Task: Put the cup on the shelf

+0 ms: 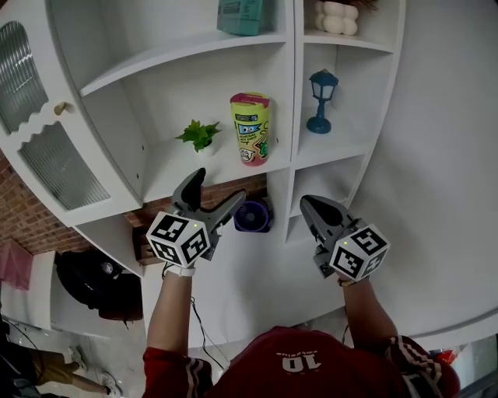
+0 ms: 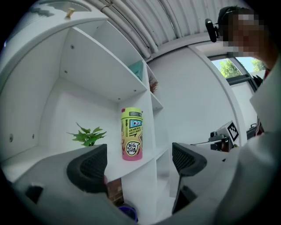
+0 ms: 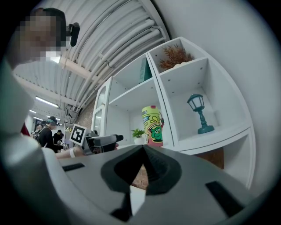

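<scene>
A tall yellow-and-pink printed cup (image 1: 250,129) stands upright on the white shelf (image 1: 226,167), near its right end; the same cup (image 2: 131,134) shows ahead of the left jaws and also as the cup (image 3: 152,126) in the right gripper view. My left gripper (image 1: 213,194) hangs below and in front of the cup, open, with nothing between its fingers (image 2: 90,169). My right gripper (image 1: 310,205) is held lower right of the cup, its jaws closed together and empty.
A small green plant (image 1: 199,135) stands left of the cup on the same shelf. A blue lantern (image 1: 320,100) occupies the right cubby. A teal box (image 1: 243,15) and white ornament (image 1: 337,17) sit higher up. A purple fan (image 1: 252,217) sits in the lower compartment. Glass cabinet door (image 1: 54,159) at left.
</scene>
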